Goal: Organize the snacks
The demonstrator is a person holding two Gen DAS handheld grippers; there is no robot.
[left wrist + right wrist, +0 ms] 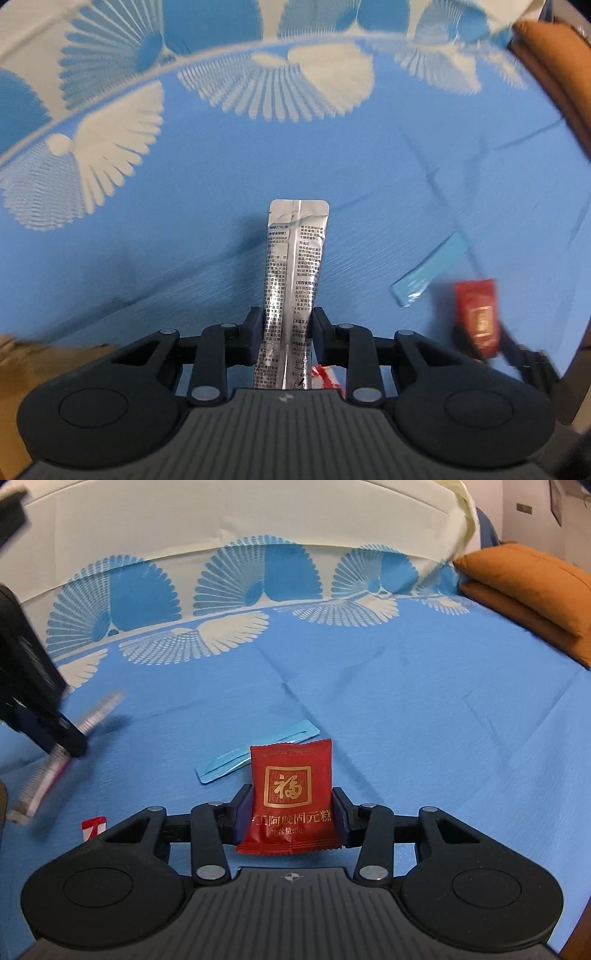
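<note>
Closest to the left wrist camera, the left gripper (pixel 287 325) is clenched on a silver stick packet (pixel 293 280), its fingers pinching the packet below the middle so most of the length stands out ahead over the blue cloth (pixel 184 229). Just beneath that grip a red-and-white wrapper (pixel 325 374) peeks out on the cloth. Further right a light blue stick packet (pixel 428 271) lies flat, and beyond it the red packet appears blurred at the edge of this view.

From the right wrist camera, the right gripper (pixel 291 808) is grasping that red packet (pixel 290 801) by its two side edges, label upright and facing the lens. Behind it lies the blue stick, and off at the far right sits a folded orange cloth (pixel 535 594).

Both hands seem to be mid-carry, so the step is likely bringing like snacks together. To do it well, hold both grips firm while moving, since the long silver packet can swing. Lower each one until it rests on the cloth before letting go. Lay the silver stick parallel beside the blue one, and keep the red packet in a separate group, without dragging the loose wrappers.
</note>
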